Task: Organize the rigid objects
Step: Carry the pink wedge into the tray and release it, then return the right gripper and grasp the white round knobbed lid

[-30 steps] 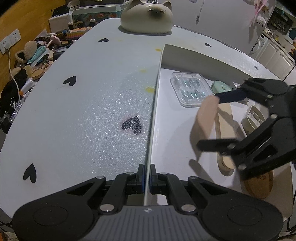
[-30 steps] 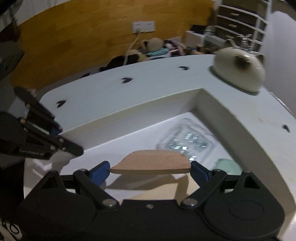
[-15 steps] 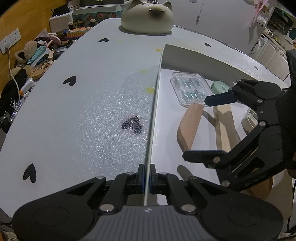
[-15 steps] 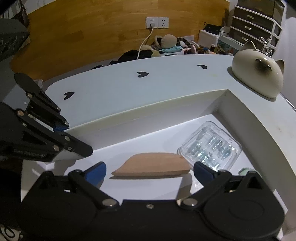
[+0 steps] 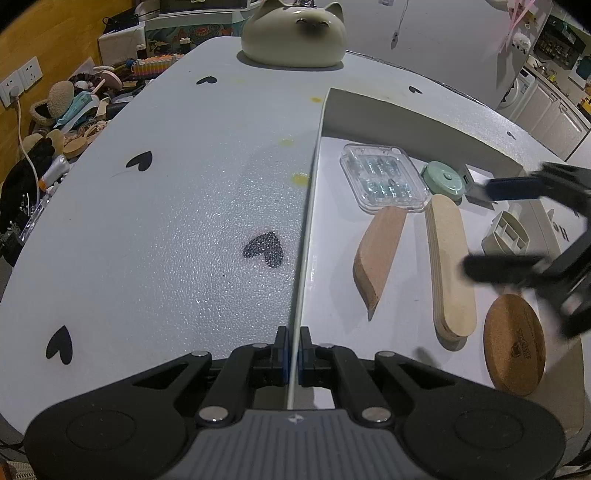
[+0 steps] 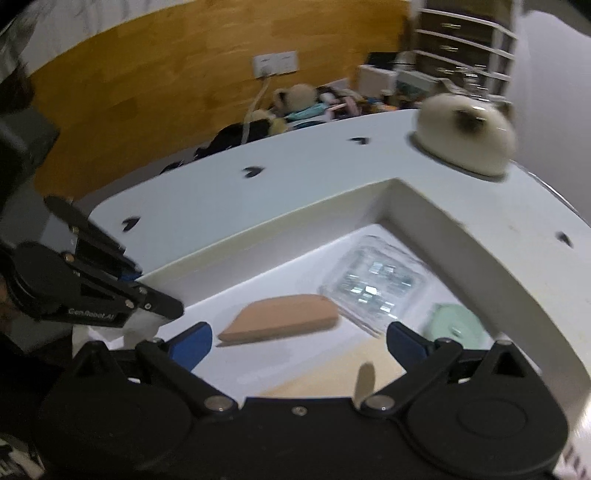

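Observation:
My left gripper (image 5: 293, 349) is shut on the thin wall of a white box (image 5: 308, 229) at its near end. Inside the box lie a brown wooden wedge (image 5: 378, 254), a long pale wooden piece (image 5: 448, 266), a clear plastic case (image 5: 384, 179), a mint round case (image 5: 443, 181) and a cork coaster (image 5: 515, 343). My right gripper (image 6: 297, 338) is open and empty, above the box, with the wedge (image 6: 280, 319) lying just beyond its fingertips. It also shows blurred at the right of the left wrist view (image 5: 517, 229).
A cream cat-shaped pot (image 5: 293, 33) stands at the table's far end. A small beige divided holder (image 5: 508, 234) sits to the right in the box. Clutter (image 5: 74, 110) lies on the floor left of the white table (image 5: 166, 206) with black hearts.
My right gripper lowered the brown wedge into the box, opened and let it go, then drew back to the right. The left gripper stayed clamped on the box wall.

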